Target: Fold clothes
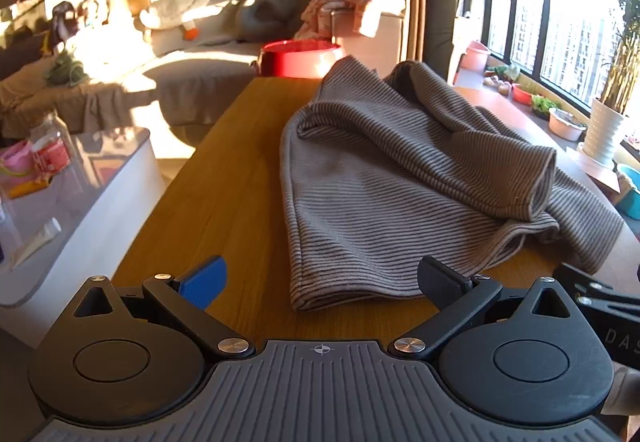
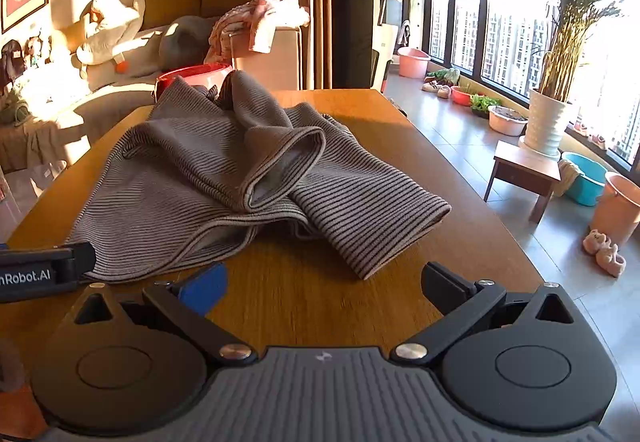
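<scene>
- Both tongs released, nothing between the jaws. My left gripper (image 1: pixel 322 282) hangs over the near edge of the wooden table (image 1: pixel 224 178), its jaws spread wide. My right gripper (image 2: pixel 324 288) hangs the same way, beside it.
- The striped garment (image 1: pixel 384 178) lies crumpled on the table just ahead of both tongs. Its near hem (image 1: pixel 336 292) sits between my left jaws' tips and slightly beyond them, not pinched. In the right wrist view, one sleeve (image 2: pixel 372 214) runs toward my right tongs and its cuff stops short of them.
- Risk: the second sleeve opening (image 2: pixel 288 166) is rolled back on top of the body. If I grab through the pile I likely catch two layers and fold the tangle in.
- Risk: the hem looks doubled at the near edge. A shallow pinch may take only the top layer, so the cloth peels apart on the lift.
- Risk: the table top looks smooth. Dragging to flatten could slide the whole garment toward the far edge, where a red basin (image 1: pixel 300 58) stands beyond.
- Risk: my tongs sit close together, and the left one's body (image 2: pixel 40 274) shows at the edge of the right view. Reaching for the same corner could knock them together.
- Low sun throws hard shadows, so fold lines are hard to read.
</scene>
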The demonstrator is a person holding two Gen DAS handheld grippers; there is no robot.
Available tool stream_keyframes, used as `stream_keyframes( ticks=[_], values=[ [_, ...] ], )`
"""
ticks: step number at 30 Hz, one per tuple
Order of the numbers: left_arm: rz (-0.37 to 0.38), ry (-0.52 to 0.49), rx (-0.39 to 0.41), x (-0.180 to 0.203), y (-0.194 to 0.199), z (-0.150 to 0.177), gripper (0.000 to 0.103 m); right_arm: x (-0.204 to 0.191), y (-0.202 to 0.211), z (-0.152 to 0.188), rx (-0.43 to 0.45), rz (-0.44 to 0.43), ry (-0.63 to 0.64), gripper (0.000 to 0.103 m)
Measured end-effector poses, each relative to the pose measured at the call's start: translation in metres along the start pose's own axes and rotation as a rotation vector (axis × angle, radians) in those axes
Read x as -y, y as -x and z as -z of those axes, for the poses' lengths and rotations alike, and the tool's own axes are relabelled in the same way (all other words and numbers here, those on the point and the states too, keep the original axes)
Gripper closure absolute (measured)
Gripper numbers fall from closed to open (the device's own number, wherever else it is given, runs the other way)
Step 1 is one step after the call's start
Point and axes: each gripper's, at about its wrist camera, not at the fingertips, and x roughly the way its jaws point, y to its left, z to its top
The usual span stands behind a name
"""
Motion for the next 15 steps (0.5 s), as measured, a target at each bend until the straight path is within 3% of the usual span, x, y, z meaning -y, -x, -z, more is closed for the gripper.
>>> stream_keyframes(
  ticks=[4,6,15],
  values=[
    [-0.010,-0.006,-0.016,-0.004,-0.007,0.000,0.000,-0.005,0.001,-0.003,0.042,-0.010,0.022,0.000],
    [-0.034,-0.036,0.013,0.001,-0.001,0.003,0.000,-0.004,0.013,-0.005,0.096,-0.015,0.014,0.000],
    [-0.026,-0.039,0.010,0.007,0.020,0.007,0.000,-0.005,0.027,-0.010,0.062,-0.011,0.025,0.000]
  ],
)
